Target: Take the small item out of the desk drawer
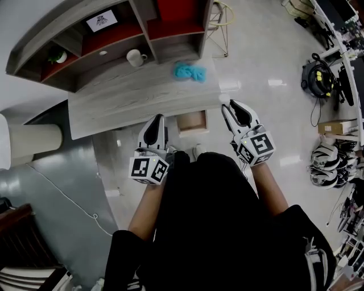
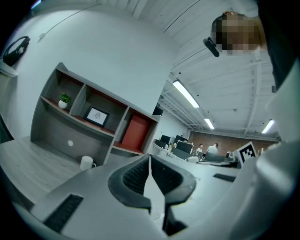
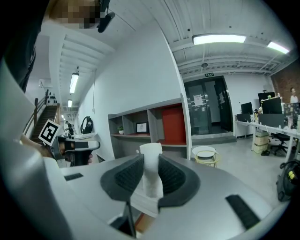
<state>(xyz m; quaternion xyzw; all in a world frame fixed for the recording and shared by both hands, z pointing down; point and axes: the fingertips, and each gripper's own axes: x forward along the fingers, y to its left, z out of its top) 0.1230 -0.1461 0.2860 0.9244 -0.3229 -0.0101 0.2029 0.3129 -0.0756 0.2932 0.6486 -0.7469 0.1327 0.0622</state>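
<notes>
My right gripper (image 1: 227,105) is shut on a small white item (image 3: 151,151), which stands upright between the black pads (image 3: 126,174) in the right gripper view. It is held in the air, off the right end of the grey wooden desk (image 1: 122,99). The desk drawer (image 1: 191,121) is pulled open below the desk's front edge, between the two grippers; its wooden inside shows. My left gripper (image 1: 158,118) hovers just left of the drawer. In the left gripper view its jaws (image 2: 150,162) are shut with nothing between them.
On the desk are a white mug (image 1: 135,57) and a crumpled blue cloth (image 1: 189,71), with a red-backed shelf unit (image 1: 114,28) behind. A stool (image 1: 219,17) stands past the desk. Helmets (image 1: 327,165), a box (image 1: 335,126) and a bag (image 1: 317,77) crowd the right side.
</notes>
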